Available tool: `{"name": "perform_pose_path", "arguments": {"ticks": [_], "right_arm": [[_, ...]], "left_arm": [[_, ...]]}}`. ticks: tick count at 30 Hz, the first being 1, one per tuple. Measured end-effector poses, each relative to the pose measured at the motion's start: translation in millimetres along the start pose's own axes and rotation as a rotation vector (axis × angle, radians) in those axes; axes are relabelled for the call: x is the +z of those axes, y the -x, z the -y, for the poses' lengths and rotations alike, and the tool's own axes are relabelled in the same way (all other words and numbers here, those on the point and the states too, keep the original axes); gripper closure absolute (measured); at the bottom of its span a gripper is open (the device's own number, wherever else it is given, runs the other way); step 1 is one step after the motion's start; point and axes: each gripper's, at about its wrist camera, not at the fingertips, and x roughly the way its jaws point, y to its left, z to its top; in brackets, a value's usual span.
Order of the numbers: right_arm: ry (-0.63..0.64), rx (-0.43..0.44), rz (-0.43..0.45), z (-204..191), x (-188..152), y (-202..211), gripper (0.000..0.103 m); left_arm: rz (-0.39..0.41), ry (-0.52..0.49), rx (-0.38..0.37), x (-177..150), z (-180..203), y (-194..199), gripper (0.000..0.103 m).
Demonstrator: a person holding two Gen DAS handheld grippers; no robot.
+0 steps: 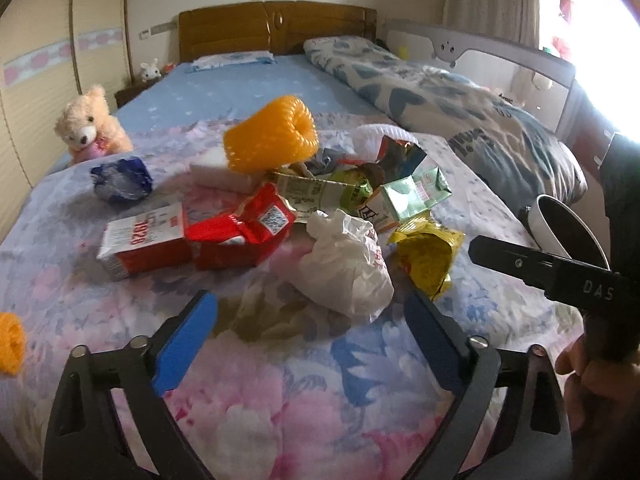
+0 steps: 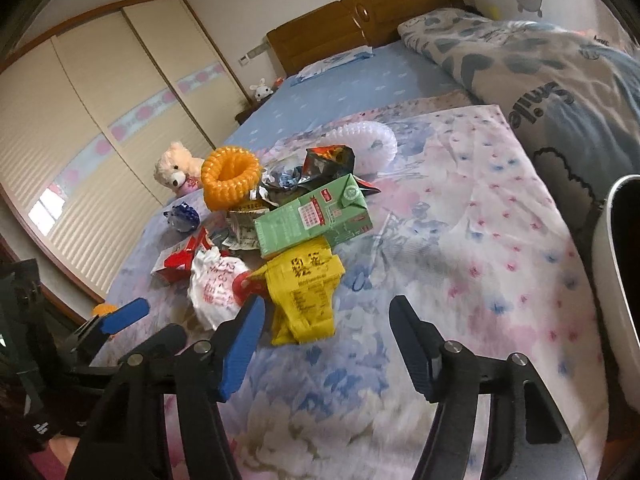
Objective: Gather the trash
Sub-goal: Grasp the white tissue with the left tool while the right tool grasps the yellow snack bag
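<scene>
Trash sits heaped mid-bed on the floral quilt (image 1: 280,400), and both your tools hang over its near edge. Your left gripper (image 1: 310,330) is released, blue pads spread, nothing between them; the crumpled white bag (image 1: 344,260) lies just beyond its tips. Your right gripper (image 2: 326,344) is also unclenched, jaws apart over bare quilt, with the yellow wrapper (image 2: 304,300) just ahead of its left pad (close, but I can't tell whether it touches). Behind those: a green carton (image 2: 312,216), a red packet (image 1: 240,236) beside a red-and-white box (image 1: 144,240), and an orange coil (image 1: 268,140) topping the heap. A blue wrapper (image 1: 120,180) lies apart toward the left edge, near a teddy bear (image 1: 90,124). A white bin (image 2: 612,280) stands at the right edge.
</scene>
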Motion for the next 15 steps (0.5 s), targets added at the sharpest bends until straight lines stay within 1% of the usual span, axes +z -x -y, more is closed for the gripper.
{"name": "perform_pose_path", "arguments": {"ticks": [4, 6, 8, 9, 11, 12, 13, 14, 15], "right_arm": [[0.006, 0.016, -0.030, 1, 6, -13, 0.039], [0.005, 0.033, -0.047, 1, 8, -21, 0.039], [0.001, 0.051, -0.060, 1, 9, -27, 0.040], [-0.001, 0.062, -0.063, 1, 10, -29, 0.041], [0.000, 0.079, -0.069, 0, 10, -32, 0.055], [-0.003, 0.095, -0.067, -1, 10, -32, 0.058], [-0.004, 0.107, -0.067, -3, 10, -32, 0.066], [0.000, 0.115, -0.068, -6, 10, -31, 0.067], [0.010, 0.117, -0.065, -9, 9, -30, 0.067]], "left_arm": [[-0.041, 0.001, -0.035, 4, 0, -17, 0.030], [-0.061, 0.002, -0.070, 5, 1, -25, 0.039], [-0.081, 0.003, -0.119, 5, 2, -30, 0.059], [-0.086, 0.001, -0.134, 5, 3, -31, 0.062], [-0.081, -0.009, -0.138, 5, 6, -30, 0.066], [-0.079, -0.013, -0.142, 5, 7, -29, 0.070], [-0.078, -0.011, -0.147, 4, 6, -29, 0.076], [-0.076, -0.006, -0.155, 4, 5, -27, 0.082], [-0.075, 0.000, -0.160, 3, 4, -25, 0.082]]}}
